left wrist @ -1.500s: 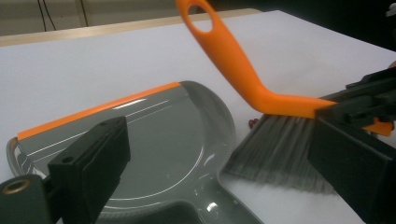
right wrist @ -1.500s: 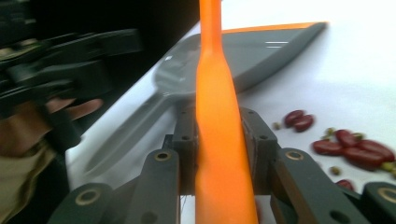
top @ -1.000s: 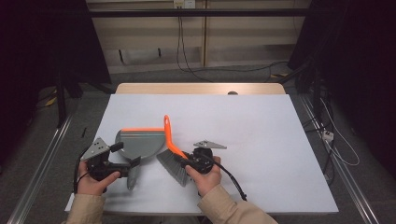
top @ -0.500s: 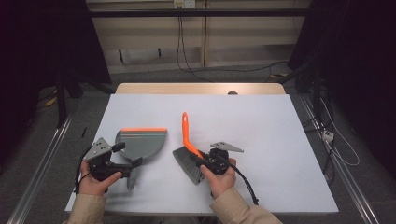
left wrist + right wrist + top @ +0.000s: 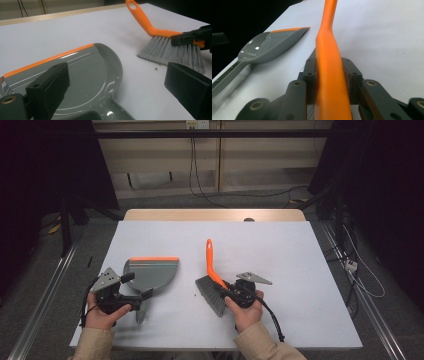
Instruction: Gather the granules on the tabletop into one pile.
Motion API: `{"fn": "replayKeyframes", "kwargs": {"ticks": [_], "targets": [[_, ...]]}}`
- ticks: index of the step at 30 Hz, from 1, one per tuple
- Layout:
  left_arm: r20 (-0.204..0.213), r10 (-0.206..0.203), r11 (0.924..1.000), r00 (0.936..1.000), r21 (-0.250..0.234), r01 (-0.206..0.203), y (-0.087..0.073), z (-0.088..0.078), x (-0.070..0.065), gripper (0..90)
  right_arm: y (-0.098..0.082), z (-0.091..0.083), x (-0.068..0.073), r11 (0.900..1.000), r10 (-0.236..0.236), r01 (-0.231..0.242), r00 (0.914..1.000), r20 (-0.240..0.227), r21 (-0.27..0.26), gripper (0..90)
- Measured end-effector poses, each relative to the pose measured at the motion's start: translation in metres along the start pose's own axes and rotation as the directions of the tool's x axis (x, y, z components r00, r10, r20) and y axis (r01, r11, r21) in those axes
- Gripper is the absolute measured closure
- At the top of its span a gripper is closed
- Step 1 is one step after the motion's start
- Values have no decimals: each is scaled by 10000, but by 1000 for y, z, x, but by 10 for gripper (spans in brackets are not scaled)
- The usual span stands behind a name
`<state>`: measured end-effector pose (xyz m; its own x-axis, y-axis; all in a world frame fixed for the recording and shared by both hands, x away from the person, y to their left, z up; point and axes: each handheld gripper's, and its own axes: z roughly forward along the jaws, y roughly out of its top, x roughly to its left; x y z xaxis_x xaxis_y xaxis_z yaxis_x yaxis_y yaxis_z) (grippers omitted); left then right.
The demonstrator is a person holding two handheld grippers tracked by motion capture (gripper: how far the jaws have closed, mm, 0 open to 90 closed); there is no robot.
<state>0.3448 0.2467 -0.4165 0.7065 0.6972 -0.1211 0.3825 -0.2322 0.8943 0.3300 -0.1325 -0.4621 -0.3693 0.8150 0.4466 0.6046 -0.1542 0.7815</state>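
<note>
your right gripper (image 5: pixel 329 100) has its fingers clenched on the orange brush (image 5: pixel 329 65) handle, which runs straight up between them. your left gripper (image 5: pixel 120 92) fingers stand released, the grey dustpan (image 5: pixel 82 77) handle low between them, untouched as far as shown. its view catches a crumb (image 5: pixel 156 68) by the bristles. high view: dustpan (image 5: pixel 150 272) left and brush (image 5: pixel 214 280) right, apart on the bench (image 5: pixel 300 260).

both hands (image 5: pixel 102 312) low, left fingers (image 5: pixel 48 90) apart, right closed
</note>
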Motion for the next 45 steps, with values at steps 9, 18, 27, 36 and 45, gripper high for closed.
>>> {"fn": "replayKeyframes", "kwargs": {"ticks": [9, 18, 27, 36, 45], "targets": [[19, -7, 10000, 10000, 26, 7, 0, 1, -1, 60, 6, 2, 4, 9983, 321, -354, 9968, -727, -456, 709], [-18, -49, 10000, 10000, -43, 49, 0, -1, 2, 60, 11, 11, 34, 9981, 17, -123, 9849, -1730, -602, 711], [-42, -57, 9999, 10000, -86, 57, 0, -2, 3, 61, -5, 24, 36, 9999, -160, 162, 9889, -1477, 2, 708], [-36, -45, 10000, 10000, -61, 45, 0, -1, 1, 60, -3, 8, 13, 9995, -222, 202, 9961, -849, -249, 703], [-33, -4, 10000, 10000, -68, 3, 0, -1, 1, 61, 0, -2, 2, 9986, -290, 269, 9985, -463, -452, 703]]}}
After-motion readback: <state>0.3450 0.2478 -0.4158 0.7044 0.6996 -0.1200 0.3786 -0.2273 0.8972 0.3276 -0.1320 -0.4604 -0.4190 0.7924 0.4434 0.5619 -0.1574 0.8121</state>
